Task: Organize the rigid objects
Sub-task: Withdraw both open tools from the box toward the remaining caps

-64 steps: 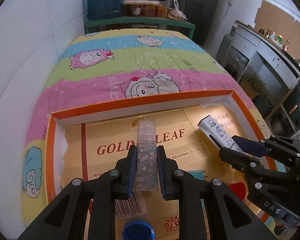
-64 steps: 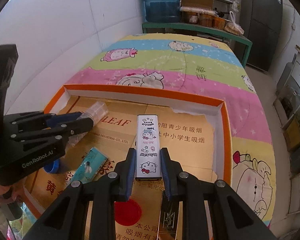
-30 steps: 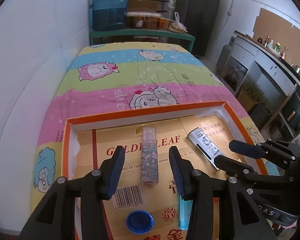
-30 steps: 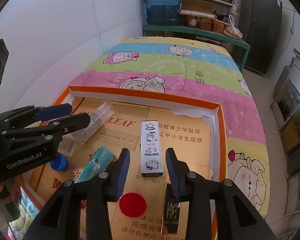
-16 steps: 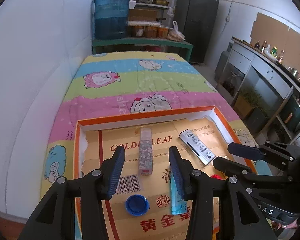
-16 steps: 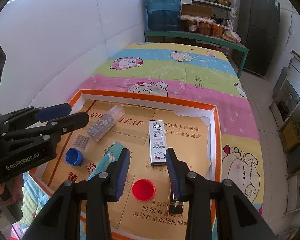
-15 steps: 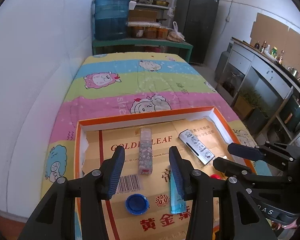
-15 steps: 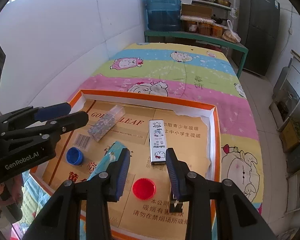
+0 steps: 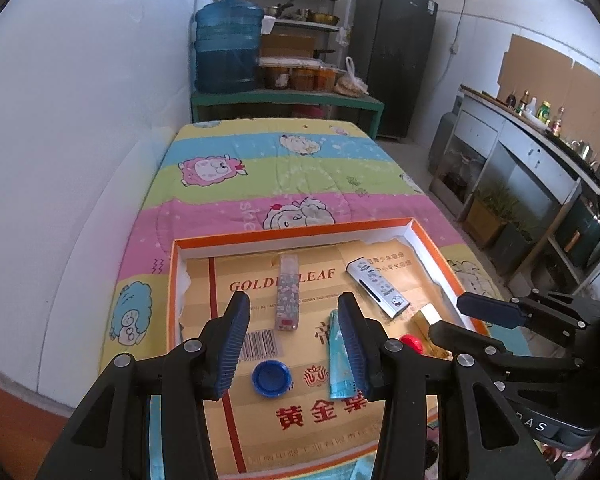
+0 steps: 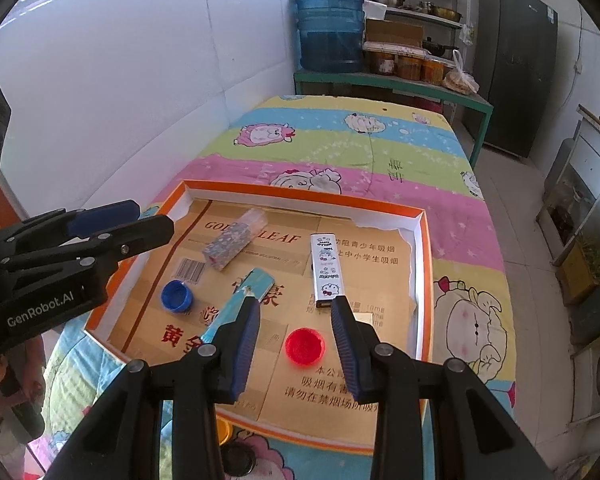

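a: left gripper (image 9: pixel 292 316) pose?
b: angled down over the tray (image 9: pixel 174 280), fingers spread, empty. right gripper (image 10: pixel 294 322) same. floral bottle (image 9: pixel 287 297) and kitty box (image 10: pixel 326 270) lie flat in tray

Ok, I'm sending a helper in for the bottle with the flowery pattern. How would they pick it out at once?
On the striped cartoon blanket lies an orange-rimmed shallow cardboard box. Near its far left corner, across the printed words GOLDEN LEAF, lies the slim floral-patterned bottle with a clear cap. The white cartoon-printed flat case, the teal tube and the blue and red round caps have no flowers.
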A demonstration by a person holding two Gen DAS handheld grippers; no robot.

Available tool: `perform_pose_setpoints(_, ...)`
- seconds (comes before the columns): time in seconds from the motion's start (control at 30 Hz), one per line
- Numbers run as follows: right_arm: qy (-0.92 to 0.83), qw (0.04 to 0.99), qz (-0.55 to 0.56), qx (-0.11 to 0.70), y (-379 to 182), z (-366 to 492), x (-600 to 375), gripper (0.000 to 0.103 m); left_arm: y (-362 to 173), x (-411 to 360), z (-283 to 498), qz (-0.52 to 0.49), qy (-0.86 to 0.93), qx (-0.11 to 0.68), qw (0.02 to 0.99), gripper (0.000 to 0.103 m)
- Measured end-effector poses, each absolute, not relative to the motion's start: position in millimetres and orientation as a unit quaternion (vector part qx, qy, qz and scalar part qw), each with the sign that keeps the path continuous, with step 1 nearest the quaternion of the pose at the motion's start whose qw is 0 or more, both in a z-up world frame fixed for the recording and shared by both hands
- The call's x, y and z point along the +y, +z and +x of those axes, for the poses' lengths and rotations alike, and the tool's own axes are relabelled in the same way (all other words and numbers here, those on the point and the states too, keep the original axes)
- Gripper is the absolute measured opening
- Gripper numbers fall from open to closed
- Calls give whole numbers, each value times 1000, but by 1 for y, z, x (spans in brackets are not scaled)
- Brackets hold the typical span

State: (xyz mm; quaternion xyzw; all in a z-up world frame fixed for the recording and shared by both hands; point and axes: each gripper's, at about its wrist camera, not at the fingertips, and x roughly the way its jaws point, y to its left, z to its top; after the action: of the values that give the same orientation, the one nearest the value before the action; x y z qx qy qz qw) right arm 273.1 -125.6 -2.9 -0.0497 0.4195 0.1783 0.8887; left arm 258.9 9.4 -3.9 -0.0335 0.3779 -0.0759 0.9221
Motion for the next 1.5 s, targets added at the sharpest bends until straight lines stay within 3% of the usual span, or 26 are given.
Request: perform_pose_setpoints(1.5, 197, 886, -32, 419, -7, 148, -136, 37, -10, 15, 136, -21, -66, 372, 926, 47)
